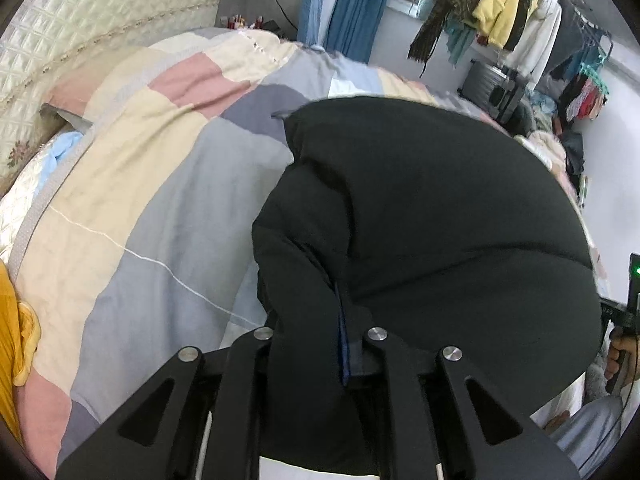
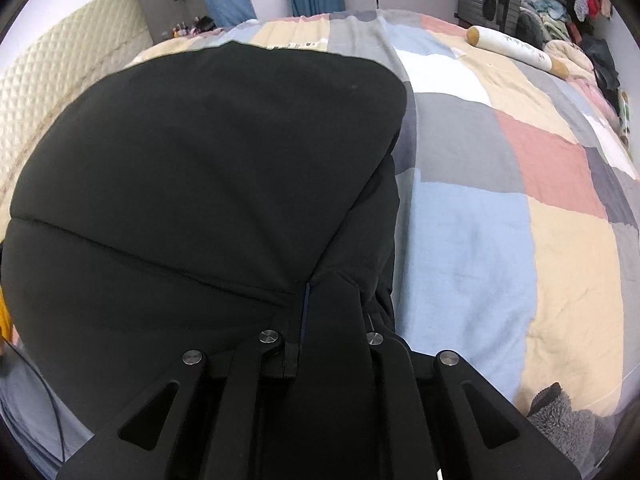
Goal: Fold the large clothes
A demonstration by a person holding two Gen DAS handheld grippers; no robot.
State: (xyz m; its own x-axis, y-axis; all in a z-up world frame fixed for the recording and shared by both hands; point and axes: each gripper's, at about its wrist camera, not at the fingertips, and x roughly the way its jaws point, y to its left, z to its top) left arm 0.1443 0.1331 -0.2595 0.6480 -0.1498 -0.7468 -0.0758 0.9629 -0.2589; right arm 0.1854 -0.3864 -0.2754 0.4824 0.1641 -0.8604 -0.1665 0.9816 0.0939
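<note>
Black coat on bed; hem pinched between both grippers' fingers.

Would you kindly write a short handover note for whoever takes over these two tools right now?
Left tool: closed on the near left edge of the black padded coat.
Right tool: closed on the coat's near right edge.
Things: the coat lies in a bulky bundle on the patchwork bedspread, its near edge gathered between the two tools. A white bolster sits at the far side of the bed, clear of the work.
Done: the coat looks folded over on itself at least once; how many folds I cannot tell.
Left: set the held edge down, release both tools, then flatten or fold again if the bundle is too large.
</note>
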